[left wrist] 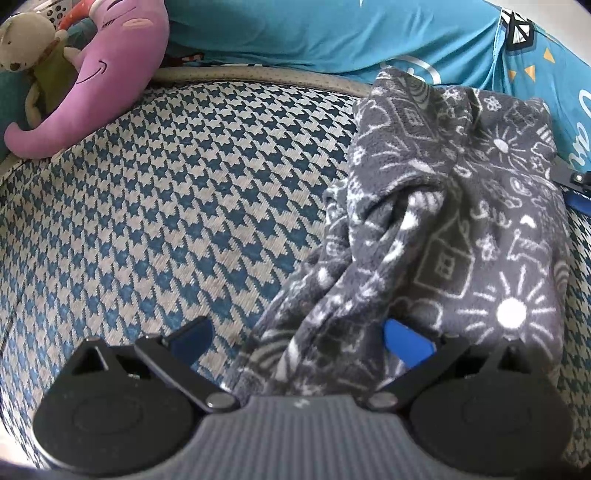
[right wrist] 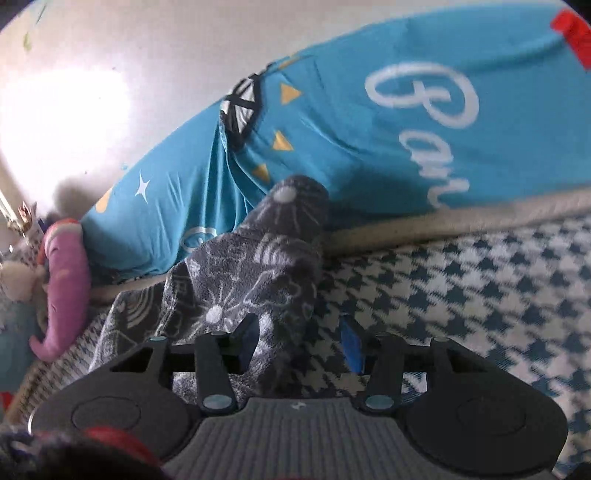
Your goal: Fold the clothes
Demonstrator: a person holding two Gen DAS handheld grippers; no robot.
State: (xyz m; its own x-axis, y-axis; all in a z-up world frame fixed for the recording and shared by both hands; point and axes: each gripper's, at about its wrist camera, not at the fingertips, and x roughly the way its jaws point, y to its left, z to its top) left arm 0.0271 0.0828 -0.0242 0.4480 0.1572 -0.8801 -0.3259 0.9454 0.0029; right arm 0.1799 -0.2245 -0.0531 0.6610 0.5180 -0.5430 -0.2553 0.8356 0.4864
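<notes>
Covering most of both frames, the houndstooth bed cover serves as the working area, with a teal pillow along the upper edge and a pink plush elephant with a beige plush bear parked at upper left of the left wrist view, clear of the work.

The grey patterned garment lies bunched on the cover in the right half of the left wrist view, its upper end touching the pillow. It is gathered into loose ridges rather than spread flat, so in my judgement folding is at an early stage.

Left tongs: wide apart. The garment's lower edge runs down between the two blue pads, nearer the right-hand pad, but nothing is pinched.

Right tongs: also parted, moderately. In the right wrist view the garment rises from lower centre toward the pillow; its lower fold sits against the left-hand finger and spills into the gap, while the right-hand pad stands over bare cover. No grip is evident.

Both tongs appear stationed at the same near edge, presumably to take two hold points before lifting.
</notes>
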